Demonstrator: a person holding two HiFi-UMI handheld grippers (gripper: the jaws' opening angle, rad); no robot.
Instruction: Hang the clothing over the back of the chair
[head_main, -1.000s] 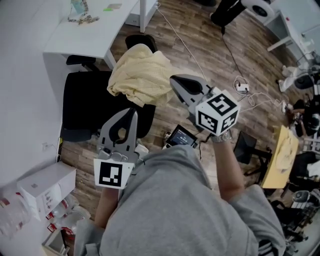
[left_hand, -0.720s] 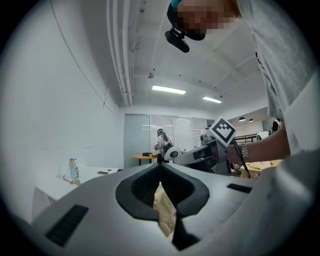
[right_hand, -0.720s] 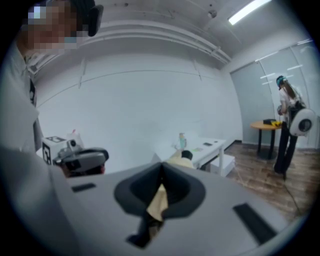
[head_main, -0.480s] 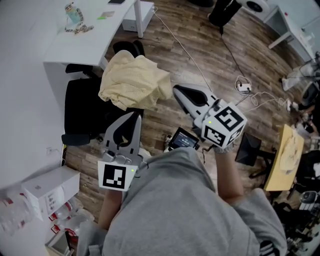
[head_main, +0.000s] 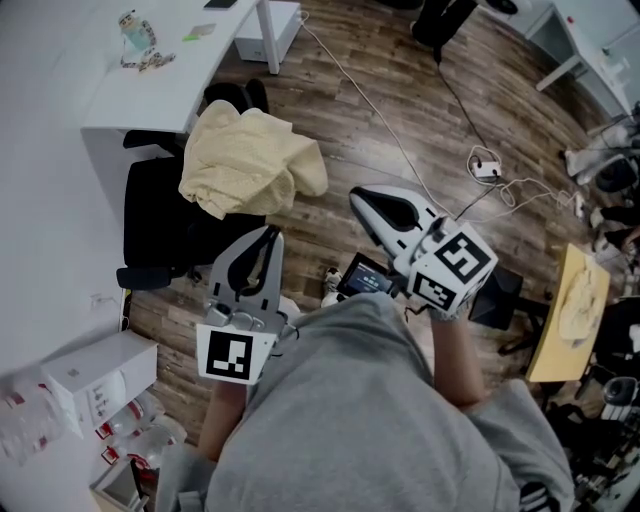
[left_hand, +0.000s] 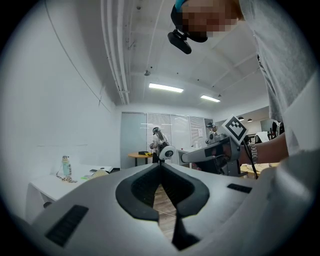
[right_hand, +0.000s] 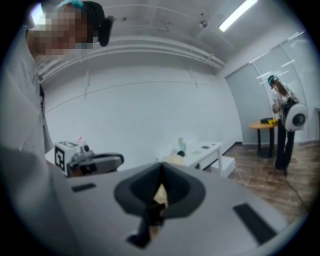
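A pale yellow garment (head_main: 250, 160) lies draped in a heap over the back of a black office chair (head_main: 165, 235) by the white desk. The left gripper (head_main: 268, 233) points toward the chair, short of its seat edge, jaws shut and empty. My right gripper (head_main: 357, 195) hovers over the wooden floor to the right of the garment, apart from it, also shut with nothing held. In the right gripper view the garment (right_hand: 173, 159) shows small beyond the closed right gripper (right_hand: 161, 165). The left gripper view shows the left gripper (left_hand: 160, 165) with its jaws meeting.
A white desk (head_main: 170, 85) with a small bottle (head_main: 133, 30) stands behind the chair. White boxes (head_main: 90, 380) sit at lower left. Cables and a power strip (head_main: 485, 165) cross the floor. A small screen device (head_main: 368, 277) and a black stool (head_main: 497, 297) lie near the person's feet.
Both grippers have drawn back from the chair; the right one, earlier at the garment's edge, is now apart from it. The garment stays on the chair back.
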